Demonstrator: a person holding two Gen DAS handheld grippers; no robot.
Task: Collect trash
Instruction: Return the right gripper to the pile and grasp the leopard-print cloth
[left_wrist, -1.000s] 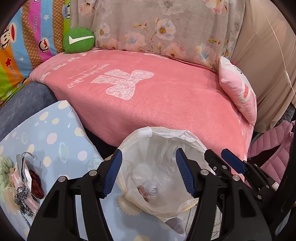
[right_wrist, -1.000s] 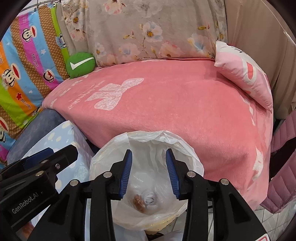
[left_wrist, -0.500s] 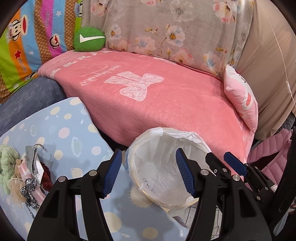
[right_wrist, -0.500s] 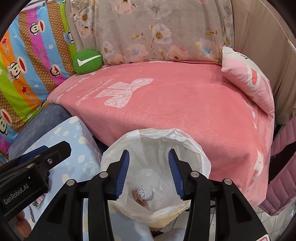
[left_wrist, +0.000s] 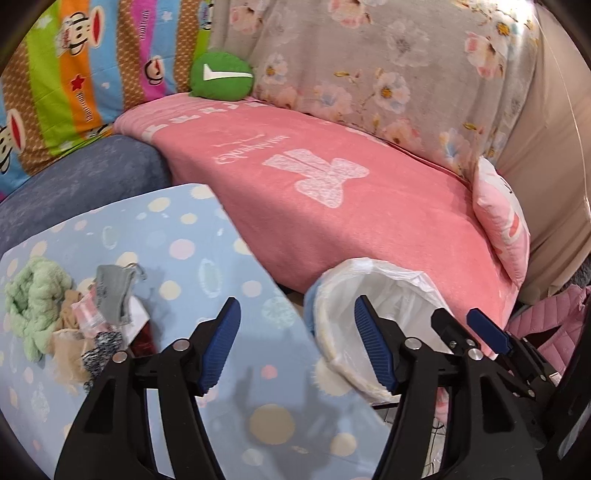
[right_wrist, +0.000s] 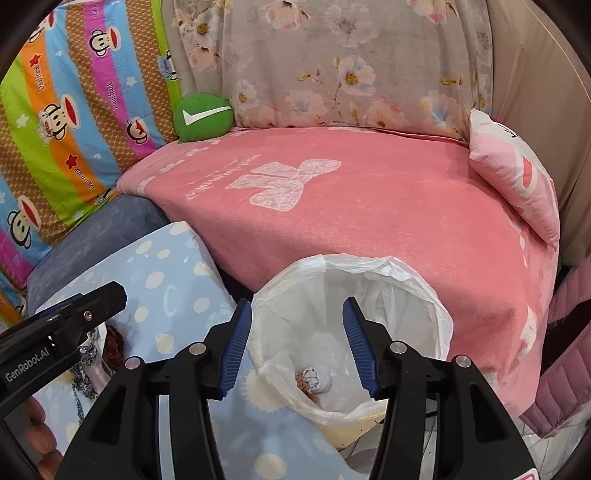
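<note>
Fabric pretty much everywhere in this corner: a fuzzy pink blanket (right_wrist: 388, 206) with a pale bow print covers the sofa seat, and right at its near edge sits the trash bin (right_wrist: 354, 424), a round cream-coloured tub lined with a thin, crinkly white plastic bag (right_wrist: 413, 310) folded over the rim. Down at the bottom of the bag there's a small wad of trash (right_wrist: 314, 378), whitish with a brownish bit beside it. The right gripper (right_wrist: 297, 347) hangs over the bin mouth, its ribbed blue pads spread about halfway and opening, nothing between them but air. Just left of the bin is a smooth light-blue polka-dot table (left_wrist: 192, 258), and near its left end lies a messy little pile (left_wrist: 77, 325): a fluffy mint-green clump, a grey cloth piece, some beige stuff, a black-and-white speckled bit and something dark red. The left gripper (left_wrist: 297, 347) floats above the bare table between that pile and the bin, its black arms and blue pads fairly wide and also opening, holding nothing. Farther back, a round green cushion (right_wrist: 203, 116) with a white swoosh sits at the far left corner of the blanket, with grey floral fabric (right_wrist: 332, 66) behind it and a bright striped monkey-print sheet (right_wrist: 74, 110) to the left. A soft pink pillow (right_wrist: 517, 177) leans at the right end, and a quilted pink jacket (left_wrist: 546, 325) is bunched low at the right.
</note>
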